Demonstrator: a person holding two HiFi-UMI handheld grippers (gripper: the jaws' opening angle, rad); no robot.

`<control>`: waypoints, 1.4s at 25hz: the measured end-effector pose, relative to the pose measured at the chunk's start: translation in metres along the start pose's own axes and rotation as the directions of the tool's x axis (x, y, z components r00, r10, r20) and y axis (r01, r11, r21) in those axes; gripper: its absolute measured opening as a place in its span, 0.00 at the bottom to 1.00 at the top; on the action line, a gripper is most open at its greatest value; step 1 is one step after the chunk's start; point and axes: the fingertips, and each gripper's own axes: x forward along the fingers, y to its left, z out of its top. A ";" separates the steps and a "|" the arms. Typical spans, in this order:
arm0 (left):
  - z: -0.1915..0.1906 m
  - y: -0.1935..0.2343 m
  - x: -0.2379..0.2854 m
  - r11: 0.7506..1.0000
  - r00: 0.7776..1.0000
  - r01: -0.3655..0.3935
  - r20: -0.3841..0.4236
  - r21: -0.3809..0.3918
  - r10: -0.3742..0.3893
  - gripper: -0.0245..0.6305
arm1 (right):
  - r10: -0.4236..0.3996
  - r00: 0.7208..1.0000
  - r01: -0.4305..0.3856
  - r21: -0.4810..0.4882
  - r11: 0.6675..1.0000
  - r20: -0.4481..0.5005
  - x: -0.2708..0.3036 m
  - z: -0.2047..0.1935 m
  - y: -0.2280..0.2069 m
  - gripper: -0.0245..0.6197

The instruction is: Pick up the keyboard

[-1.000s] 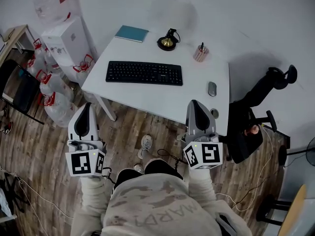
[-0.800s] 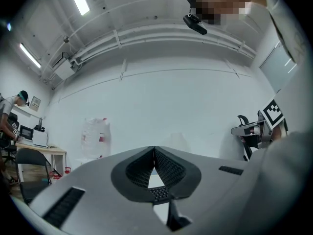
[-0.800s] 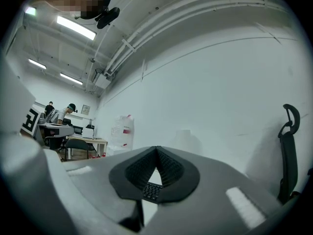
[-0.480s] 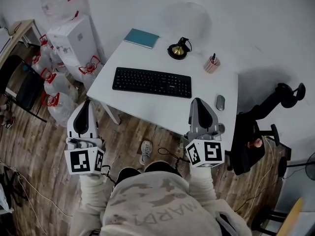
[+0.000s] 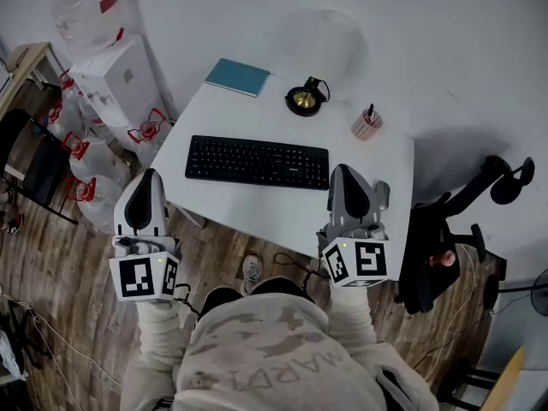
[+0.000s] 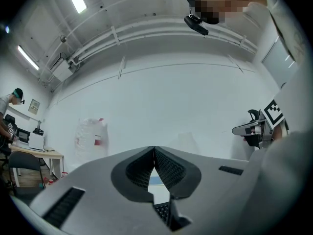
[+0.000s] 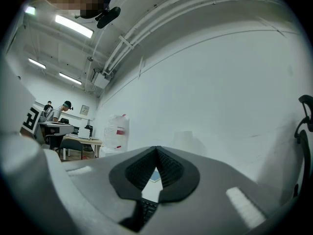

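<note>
The keyboard [image 5: 257, 163] lies mid-table [image 5: 282, 208], bare top along its near edge. Left gripper [image 5: 151, 176] hangs off the table's left corner, right gripper [image 5: 344, 171] over the near edge; both pinched shut, empty. Chair [image 5: 432, 247] crowds the right side

**Table** [image 5: 248, 199]: white, rectangular, standing close to a white wall. On its top:
- Keyboard [image 5: 257, 162]: black, flat, near the middle, its long side along the near edge.
- Book [image 5: 237, 77]: teal, flat, at the far left corner.
- Round black stand with a brass centre [image 5: 304, 99]: at the far edge, right of the book.
- Cup [image 5: 366, 123]: holds pens, far right, apart from the keyboard.

**Floor** [image 5: 60, 264]: wood planks. On it:
- Clear bottles with red handles [image 5: 81, 157], left of the table.
- White box [image 5: 120, 80].
- Black chair [image 5: 437, 247], right of the table.
- Loose cables [image 5: 34, 332].
</note>
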 end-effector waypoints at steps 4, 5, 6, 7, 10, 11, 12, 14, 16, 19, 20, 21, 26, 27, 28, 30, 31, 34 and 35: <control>-0.003 -0.002 0.029 1.000 1.000 0.005 0.005 -0.001 -0.005 0.05 | -0.004 1.000 0.004 -0.001 1.000 -0.001 0.023 -0.003 -0.015 0.05; -0.003 -0.002 0.036 1.000 1.000 0.006 0.005 0.000 -0.006 0.05 | -0.005 1.000 0.005 -0.001 1.000 -0.001 0.028 -0.004 -0.019 0.05; -0.004 -0.003 0.042 1.000 1.000 0.008 0.006 0.001 -0.008 0.05 | -0.006 1.000 0.006 -0.002 1.000 -0.001 0.033 -0.005 -0.023 0.05; -0.005 -0.004 0.048 1.000 1.000 0.009 0.007 0.003 -0.009 0.05 | -0.006 1.000 0.006 -0.002 1.000 -0.001 0.037 -0.006 -0.026 0.05; -0.006 -0.006 0.065 1.000 1.000 0.012 0.012 0.005 -0.012 0.05 | -0.004 1.000 0.004 -0.006 1.000 -0.002 0.051 -0.010 -0.035 0.05; -0.006 -0.006 0.071 1.000 1.000 0.015 0.016 0.004 -0.015 0.05 | -0.002 1.000 0.002 -0.007 1.000 -0.004 0.056 -0.011 -0.038 0.05; -0.006 -0.007 0.076 1.000 1.000 0.018 0.021 0.001 -0.018 0.05 | -0.002 1.000 0.002 -0.007 1.000 -0.006 0.060 -0.012 -0.041 0.05; -0.007 -0.009 0.085 1.000 0.999 0.023 0.027 -0.004 -0.023 0.05 | 0.000 1.000 0.000 -0.006 1.000 -0.013 0.067 -0.014 -0.046 0.05; -0.010 -0.010 0.092 1.000 0.999 0.023 0.022 -0.003 -0.023 0.05 | 0.003 1.000 -0.003 -0.002 1.000 -0.023 0.073 -0.018 -0.050 0.05; -0.017 -0.011 0.099 1.000 1.000 0.021 0.007 -0.010 -0.021 0.05 | 0.001 0.999 -0.001 -0.001 1.000 -0.044 0.078 -0.025 -0.055 0.05; -0.020 -0.011 0.101 1.000 1.000 0.021 0.000 -0.013 -0.021 0.05 | 0.000 0.999 0.000 0.000 1.000 -0.054 0.080 -0.028 -0.056 0.05; -0.022 -0.010 0.102 1.000 1.000 0.022 -0.007 -0.015 -0.022 0.05 | -0.001 0.998 0.001 0.002 1.000 -0.064 0.080 -0.032 -0.056 0.05; -0.035 -0.007 0.112 0.999 0.998 0.036 -0.044 -0.014 -0.036 0.05 | -0.014 0.991 0.015 0.002 1.000 -0.131 0.085 -0.052 -0.059 0.05; -0.038 -0.006 0.115 0.999 0.998 0.042 -0.053 -0.015 -0.042 0.05 | -0.019 0.989 0.019 0.001 1.000 -0.146 0.086 -0.057 -0.059 0.05; -0.040 -0.005 0.118 0.999 0.997 0.048 -0.062 -0.016 -0.049 0.05 | -0.024 0.987 0.025 0.000 1.000 -0.161 0.087 -0.062 -0.059 0.05; -0.046 -0.002 0.125 0.998 0.995 0.061 -0.083 -0.017 -0.062 0.05 | -0.037 0.981 0.038 0.000 0.999 -0.192 0.090 -0.072 -0.060 0.05; -0.050 -0.001 0.128 0.998 0.993 0.068 -0.095 -0.018 -0.069 0.05 | -0.043 0.977 0.044 0.003 0.999 -0.208 0.092 -0.078 -0.061 0.05; -0.063 0.001 0.137 0.996 0.986 0.089 -0.137 -0.023 -0.092 0.05 | -0.059 0.964 0.066 0.020 0.998 -0.261 0.094 -0.096 -0.064 0.05; -0.068 0.002 0.140 0.995 0.984 0.094 -0.152 -0.024 -0.097 0.05 | -0.064 0.959 0.074 0.025 0.997 -0.277 0.094 -0.103 -0.065 0.05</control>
